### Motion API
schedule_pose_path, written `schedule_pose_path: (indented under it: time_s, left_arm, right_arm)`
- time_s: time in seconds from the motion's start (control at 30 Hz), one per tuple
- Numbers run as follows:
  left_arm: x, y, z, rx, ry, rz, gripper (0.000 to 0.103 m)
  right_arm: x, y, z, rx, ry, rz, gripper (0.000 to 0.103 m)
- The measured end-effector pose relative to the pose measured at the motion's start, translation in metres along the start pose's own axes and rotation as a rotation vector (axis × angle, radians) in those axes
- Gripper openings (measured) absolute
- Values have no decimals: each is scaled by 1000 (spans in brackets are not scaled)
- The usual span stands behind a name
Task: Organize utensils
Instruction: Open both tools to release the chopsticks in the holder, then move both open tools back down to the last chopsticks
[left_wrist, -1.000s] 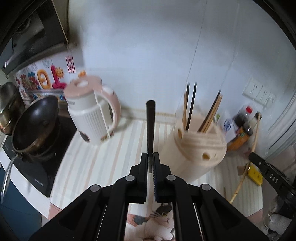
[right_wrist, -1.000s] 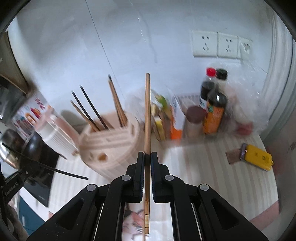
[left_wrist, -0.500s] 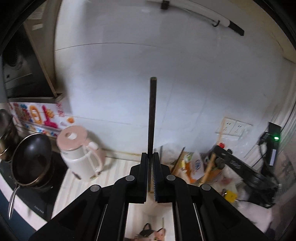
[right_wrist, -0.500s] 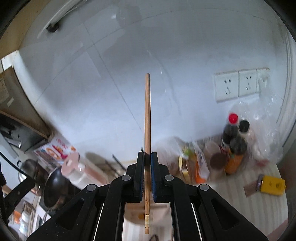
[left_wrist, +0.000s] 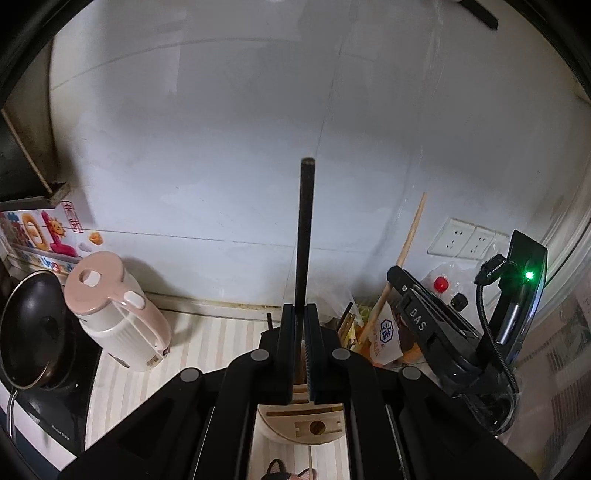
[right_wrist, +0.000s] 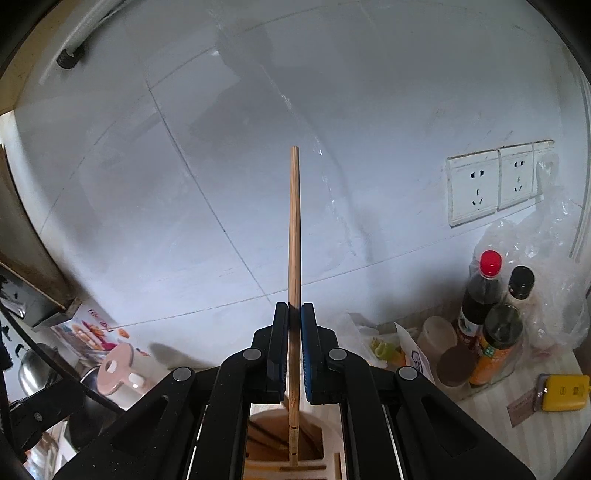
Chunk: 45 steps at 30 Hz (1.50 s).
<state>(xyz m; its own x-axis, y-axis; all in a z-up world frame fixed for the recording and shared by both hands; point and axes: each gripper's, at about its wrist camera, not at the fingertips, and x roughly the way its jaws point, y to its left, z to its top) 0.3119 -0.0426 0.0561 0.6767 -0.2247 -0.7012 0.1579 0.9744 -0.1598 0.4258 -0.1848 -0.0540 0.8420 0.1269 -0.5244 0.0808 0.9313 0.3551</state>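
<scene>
My left gripper (left_wrist: 303, 314) is shut on a black chopstick (left_wrist: 306, 229) that stands straight up against the white wall. Below its jaws lies the round beige utensil holder (left_wrist: 314, 428), with several chopsticks (left_wrist: 345, 325) poking out behind the fingers. My right gripper (right_wrist: 294, 314) is shut on a wooden chopstick (right_wrist: 294, 229), whose lower end hangs over the open top of the same utensil holder (right_wrist: 325, 443). In the left wrist view the right gripper (left_wrist: 397, 275) with its wooden chopstick (left_wrist: 412, 236) shows at the right.
A pink kettle (left_wrist: 118, 317) and a black pan (left_wrist: 33, 328) on a hob sit at the left. Sauce bottles (right_wrist: 484, 295), plastic bags, a yellow box (right_wrist: 565, 393) and wall sockets (right_wrist: 476, 186) crowd the right. The tiled wall rises close behind the striped counter (left_wrist: 207, 343).
Both grippers have risen and come over the utensil holder, each still holding its chopstick. The holder has dropped from mid-view to under the jaws, and the wall now fills both views.
</scene>
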Motion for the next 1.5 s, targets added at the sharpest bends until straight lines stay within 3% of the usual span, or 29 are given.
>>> schedule_pose_path:
  time_s: [0.2,0.37,0.47,0.5,0.53,0.57,0.63,0.73,0.77,0.8,0.93,1.1,1.4,1.5]
  left_arm:
    - [27,-8,-7,33,70,-4,2]
    - [37,-10,-12,38,133,18,7]
    - [26,-10,-13,39,115,60,10]
    - [19,-9,-12,37,97,77,14]
    - [15,-7,-12,35,88,86,31]
    - [8,-5,-12,27,72,99,57]
    - [-4,2,-14,-3,31,124,86]
    - [-15,14,-25,-41,5,158,91]
    - [-16,17,-33,-48,14,190,101]
    - [-16,18,-38,-49,23,207,103]
    - [-7,21,-73,-42,65,244,103]
    - [26,16,-124,-14,187,290,103]
    - [99,-12,-224,60,431,302,103]
    - [122,-26,-255,88,518,274,100]
  right_arm:
    - [16,-10,-11,-18,-10,5,7]
    - [24,-13,-21,-72,59,22,8]
    - [20,-14,-23,-95,96,26,28]
    - [13,-15,-22,-97,99,27,41]
    - [8,-17,-21,-98,101,21,48]
    - [3,-19,-20,-97,105,15,50]
    - [-13,-25,-16,-88,120,3,53]
    - [-36,-36,-15,-75,137,-27,65]
    - [-44,-41,-17,-70,144,-38,68]
    - [-52,-46,-19,-61,146,-36,74]
    - [-74,-72,-37,-22,173,-65,83]
    - [-86,-114,-70,10,230,-157,85]
    - [-64,-190,-154,16,486,-314,84]
    - [-56,-211,-181,13,570,-347,79]
